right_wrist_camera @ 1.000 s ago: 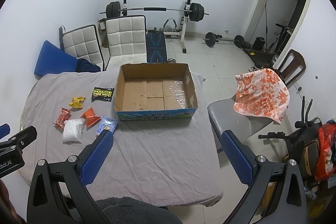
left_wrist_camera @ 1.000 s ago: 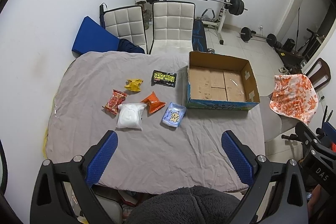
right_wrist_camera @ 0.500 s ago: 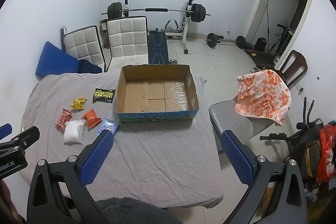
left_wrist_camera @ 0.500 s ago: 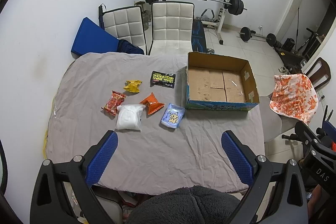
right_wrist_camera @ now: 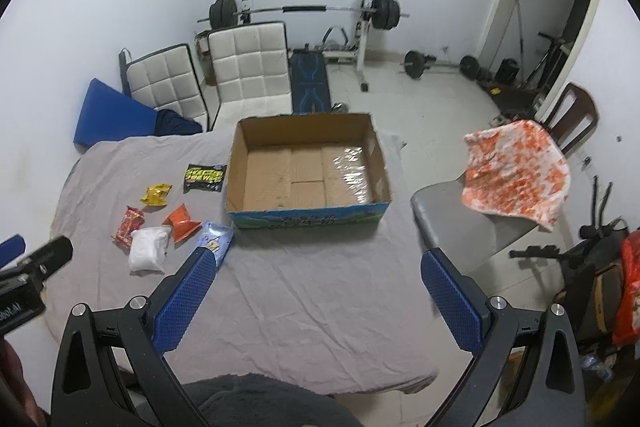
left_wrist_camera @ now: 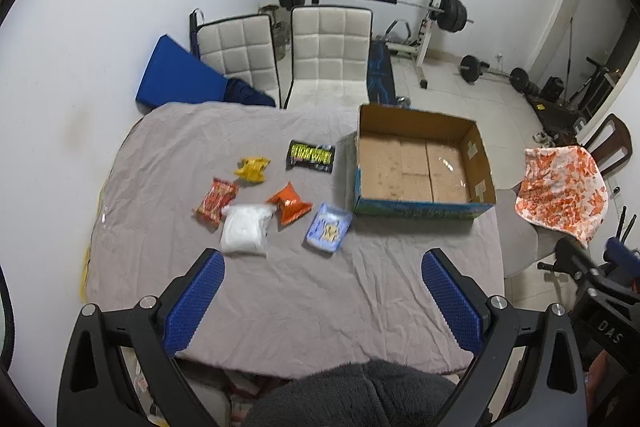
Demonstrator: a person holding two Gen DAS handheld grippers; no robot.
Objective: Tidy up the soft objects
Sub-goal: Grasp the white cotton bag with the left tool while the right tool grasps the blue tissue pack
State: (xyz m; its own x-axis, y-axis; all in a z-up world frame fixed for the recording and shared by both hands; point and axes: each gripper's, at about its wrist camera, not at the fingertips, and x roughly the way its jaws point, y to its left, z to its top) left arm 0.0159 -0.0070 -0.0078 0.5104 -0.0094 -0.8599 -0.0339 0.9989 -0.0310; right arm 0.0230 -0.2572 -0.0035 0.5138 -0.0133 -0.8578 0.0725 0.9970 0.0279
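Observation:
Several soft packets lie on the grey-covered table [left_wrist_camera: 300,291]: a white pouch [left_wrist_camera: 244,229], a red packet [left_wrist_camera: 215,200], a yellow packet [left_wrist_camera: 253,169], an orange packet [left_wrist_camera: 289,203], a light blue packet [left_wrist_camera: 329,227] and a black wipes pack [left_wrist_camera: 311,155]. To their right stands an empty cardboard box [left_wrist_camera: 420,163]. My left gripper [left_wrist_camera: 324,301] hovers open above the table's near edge, nothing between its fingers. In the right wrist view the box [right_wrist_camera: 308,171], white pouch [right_wrist_camera: 147,249] and blue packet [right_wrist_camera: 216,241] show too; my right gripper [right_wrist_camera: 316,303] is open and empty.
Two white padded chairs [left_wrist_camera: 296,63] and a blue mat [left_wrist_camera: 176,79] stand behind the table. A grey chair with an orange-patterned cloth [right_wrist_camera: 516,171] is at the right. A barbell rack [right_wrist_camera: 304,11] and weights fill the back of the room.
Both views have shifted slightly, so the table contents sit a little lower and nearer in frame. The packets and box have not moved. Both grippers stay open.

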